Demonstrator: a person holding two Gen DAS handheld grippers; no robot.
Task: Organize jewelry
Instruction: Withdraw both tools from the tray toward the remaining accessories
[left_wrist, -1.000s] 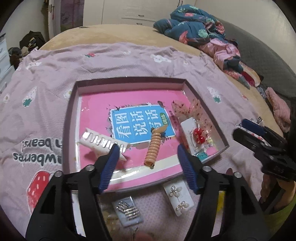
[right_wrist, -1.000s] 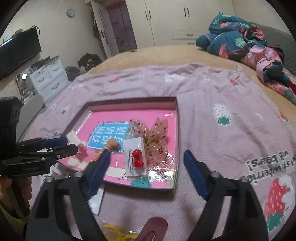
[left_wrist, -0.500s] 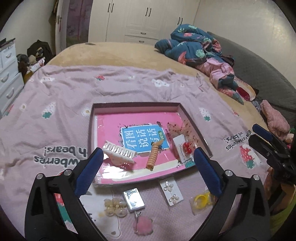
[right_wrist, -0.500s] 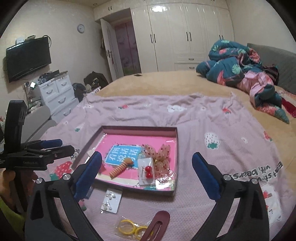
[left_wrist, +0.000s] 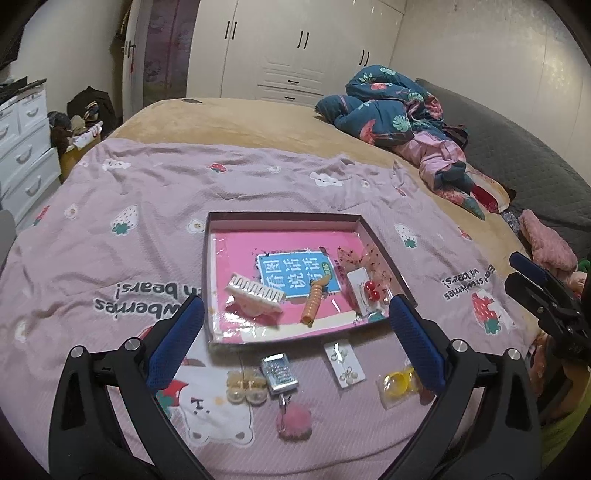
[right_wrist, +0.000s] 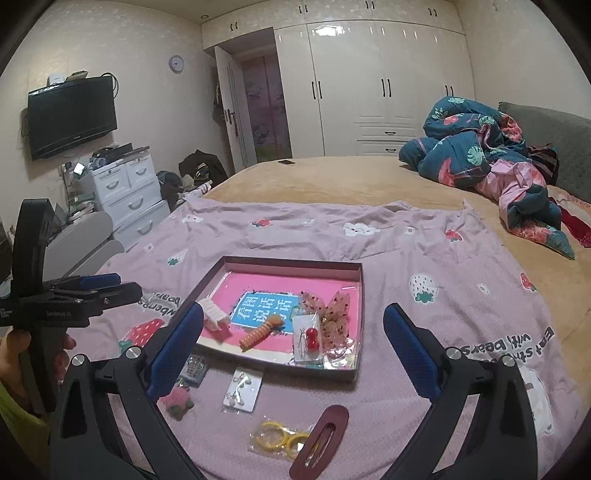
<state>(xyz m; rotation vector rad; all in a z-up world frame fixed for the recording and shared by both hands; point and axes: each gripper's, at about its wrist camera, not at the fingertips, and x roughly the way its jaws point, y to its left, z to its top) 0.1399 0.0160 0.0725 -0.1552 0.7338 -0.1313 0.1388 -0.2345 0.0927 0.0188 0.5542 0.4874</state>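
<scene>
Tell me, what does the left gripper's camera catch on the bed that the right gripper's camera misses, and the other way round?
Only the left view shows the cream pearl clip on the blanket. Only the right view shows the dark red hair clip, the wall TV and the clock. Both show the box holding the orange spiral tie and cherry card, plus the yellow rings outside it.

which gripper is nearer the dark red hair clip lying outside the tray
Right. The dark red hair clip lies on the blanket just below the open right gripper, between its fingers. The left gripper hangs far off across the tray.
</scene>
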